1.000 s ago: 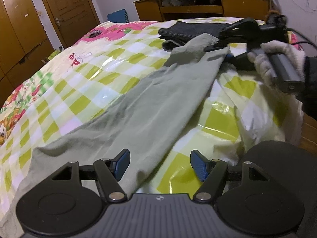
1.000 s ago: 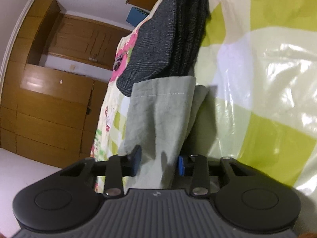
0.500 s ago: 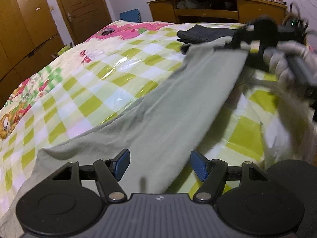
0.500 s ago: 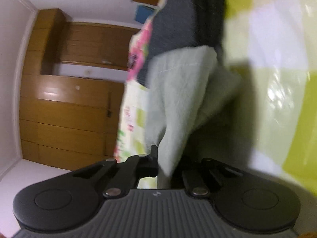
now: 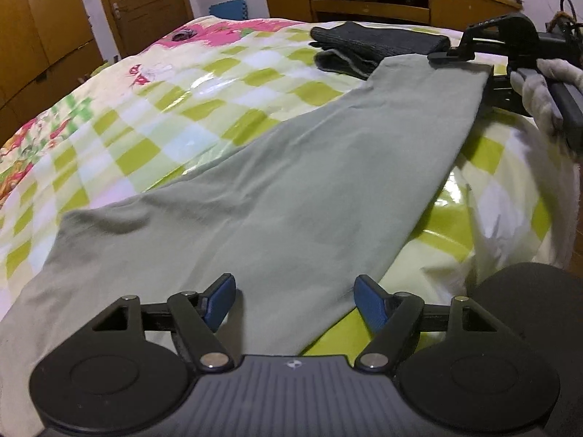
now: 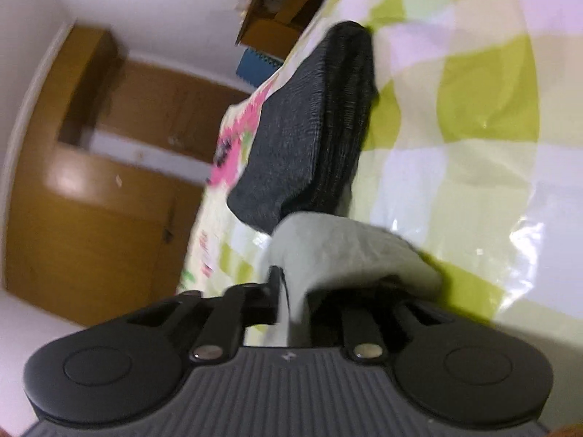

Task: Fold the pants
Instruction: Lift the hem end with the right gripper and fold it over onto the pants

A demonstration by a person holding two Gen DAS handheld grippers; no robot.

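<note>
Pale green pants (image 5: 277, 189) lie stretched across the checked bedspread (image 5: 153, 109), one leg running to the far right. My left gripper (image 5: 293, 300) is open, its blue pads either side of the near edge of the pants, just above the cloth. My right gripper (image 5: 459, 56), held by a gloved hand, is shut on the leg's hem and lifts it. In the right wrist view the hem (image 6: 339, 244) bunches between the shut fingers of the right gripper (image 6: 291, 302).
A folded dark grey garment (image 5: 371, 43) lies on the bed just beyond the hem, also in the right wrist view (image 6: 309, 134). A wooden shelf unit (image 5: 382, 0) stands behind the bed. Wooden wardrobes (image 5: 43, 36) and a door stand at the left.
My right gripper closed on the leg's hem and pulled it up and to the right, drawing the leg flat and taut. My left gripper stayed open over the near edge.
</note>
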